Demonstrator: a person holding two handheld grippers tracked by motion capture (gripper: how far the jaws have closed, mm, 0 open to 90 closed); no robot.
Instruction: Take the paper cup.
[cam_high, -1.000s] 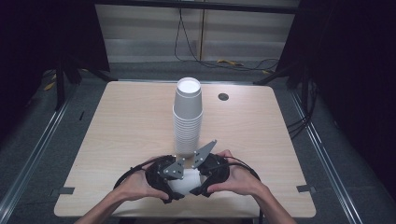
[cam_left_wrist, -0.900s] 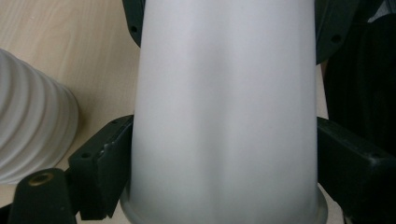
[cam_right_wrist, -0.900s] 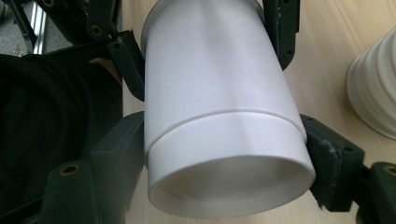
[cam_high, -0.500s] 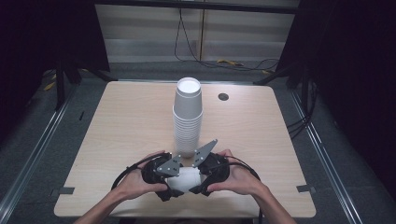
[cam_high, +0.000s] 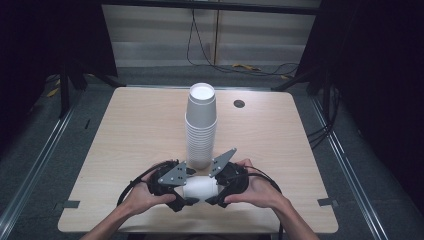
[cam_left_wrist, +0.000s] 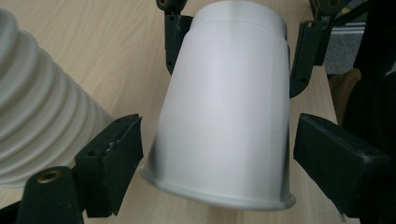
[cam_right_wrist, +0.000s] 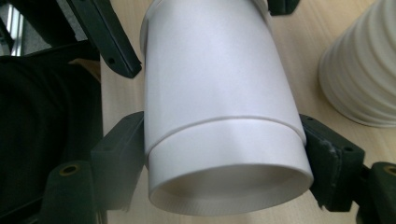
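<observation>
A single white paper cup (cam_high: 200, 189) lies on its side between my two grippers, near the front edge of the table (cam_high: 125, 140). My right gripper (cam_right_wrist: 224, 158) is shut on the cup's base end (cam_right_wrist: 219, 107), with a jaw pressed on each side. My left gripper (cam_left_wrist: 219, 144) stands open around the cup's rim end (cam_left_wrist: 224, 102), its jaws just beside the wall. In the high view the left gripper (cam_high: 187, 192) and right gripper (cam_high: 212, 190) face each other, each held in a hand.
A tall stack of upside-down white cups (cam_high: 201, 125) stands just behind the grippers, at the table's middle; it also shows as stack (cam_left_wrist: 37, 116) and stack (cam_right_wrist: 364, 70). A dark round hole (cam_high: 239, 104) sits at the back right. Dark floor and rails surround the table.
The left gripper has slid a little to the left, toward the cup's rim end. The right gripper and the cup have stayed about where they were.
</observation>
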